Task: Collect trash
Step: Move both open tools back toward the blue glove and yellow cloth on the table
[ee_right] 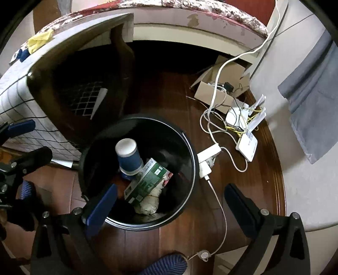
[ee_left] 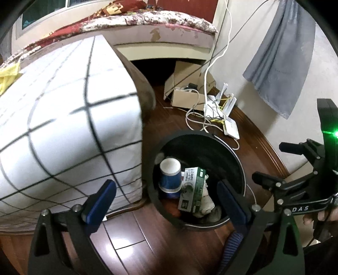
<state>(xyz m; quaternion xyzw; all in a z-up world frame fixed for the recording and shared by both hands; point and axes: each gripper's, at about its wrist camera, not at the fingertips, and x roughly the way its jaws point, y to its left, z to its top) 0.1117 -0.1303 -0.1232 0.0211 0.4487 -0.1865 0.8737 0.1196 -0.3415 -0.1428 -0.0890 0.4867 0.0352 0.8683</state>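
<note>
Both the left gripper [ee_left: 166,202] and right gripper [ee_right: 169,200] hang wide open and empty above the black bin [ee_right: 190,148], where a blue cup [ee_right: 128,156] and green box [ee_right: 147,179] lie.

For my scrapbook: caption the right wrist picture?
Open tongs over a black bin holding a cup, box.

Setting: a room in a home, most likely a bedroom; a mattress [ee_left: 169,31] under a floral cover [ee_left: 147,19] spans the top of the left wrist frame, with a grid-pattern cloth [ee_left: 63,105] draped over furniture at left. The floor [ee_right: 175,95] is dark wood plank; at right of the right wrist frame lie a white router [ee_right: 247,146], tangled cables [ee_right: 211,127] and an open cardboard box [ee_right: 211,91]; a grey cloth [ee_right: 312,101] hangs on the wall; a black trash bin [ee_right: 190,148] stands at centre.
</note>
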